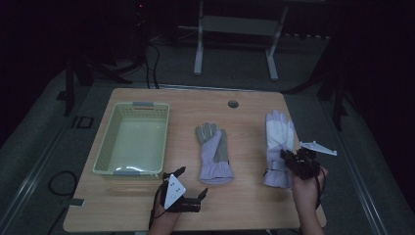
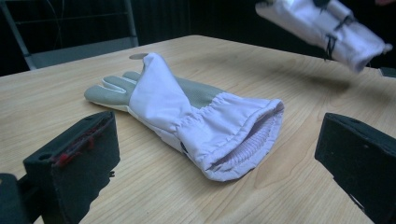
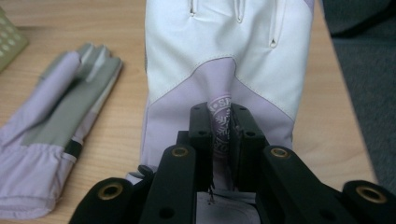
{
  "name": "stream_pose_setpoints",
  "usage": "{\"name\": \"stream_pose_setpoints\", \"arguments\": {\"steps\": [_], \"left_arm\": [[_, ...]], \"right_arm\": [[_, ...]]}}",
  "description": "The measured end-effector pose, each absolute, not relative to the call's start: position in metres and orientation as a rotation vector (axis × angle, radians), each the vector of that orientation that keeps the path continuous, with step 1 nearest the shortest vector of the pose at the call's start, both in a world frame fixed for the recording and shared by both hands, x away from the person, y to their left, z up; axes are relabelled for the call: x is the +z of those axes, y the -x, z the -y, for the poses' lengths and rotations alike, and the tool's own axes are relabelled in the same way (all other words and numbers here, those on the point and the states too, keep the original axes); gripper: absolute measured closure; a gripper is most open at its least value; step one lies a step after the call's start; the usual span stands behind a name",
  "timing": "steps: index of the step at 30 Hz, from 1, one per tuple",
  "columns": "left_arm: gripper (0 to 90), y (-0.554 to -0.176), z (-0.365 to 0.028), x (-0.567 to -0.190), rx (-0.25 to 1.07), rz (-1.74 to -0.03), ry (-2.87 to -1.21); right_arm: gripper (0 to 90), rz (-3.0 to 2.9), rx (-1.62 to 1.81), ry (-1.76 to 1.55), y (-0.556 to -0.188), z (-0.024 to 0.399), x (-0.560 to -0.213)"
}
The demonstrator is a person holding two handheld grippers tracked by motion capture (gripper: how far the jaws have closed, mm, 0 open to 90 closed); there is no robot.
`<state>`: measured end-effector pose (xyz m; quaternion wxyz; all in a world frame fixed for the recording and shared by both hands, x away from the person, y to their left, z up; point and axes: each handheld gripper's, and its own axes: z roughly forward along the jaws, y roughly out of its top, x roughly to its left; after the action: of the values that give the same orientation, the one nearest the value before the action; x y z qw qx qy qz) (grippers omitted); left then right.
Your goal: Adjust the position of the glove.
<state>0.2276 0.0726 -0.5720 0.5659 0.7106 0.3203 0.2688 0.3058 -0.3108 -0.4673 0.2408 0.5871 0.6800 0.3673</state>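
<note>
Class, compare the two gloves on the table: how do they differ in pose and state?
1. The right gripper pinches a fold of the right glove; the middle glove is untouched, with the left gripper open short of it.
2. In the left gripper view the right glove hangs above the table, while the middle glove lies on it.
3. The right glove shows white panels; the middle glove shows grey.
Both are lilac with gathered cuffs.

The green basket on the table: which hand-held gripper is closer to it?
Left. The left hand-held gripper sits open just off the near right corner of the green basket. The right hand-held gripper is across the table, shut on the white glove.
</note>
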Motion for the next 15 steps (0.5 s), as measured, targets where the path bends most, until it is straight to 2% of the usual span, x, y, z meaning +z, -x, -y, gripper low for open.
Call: {"name": "stream_pose_setpoints", "arguments": {"steps": [15], "left_arm": [[0.0, -0.227, -0.073, -0.572, 0.628, -0.753, -1.67]], "right_arm": [[80.6, -1.886, 0.881, -1.714, -0.349, 0.301, -0.518]]}}
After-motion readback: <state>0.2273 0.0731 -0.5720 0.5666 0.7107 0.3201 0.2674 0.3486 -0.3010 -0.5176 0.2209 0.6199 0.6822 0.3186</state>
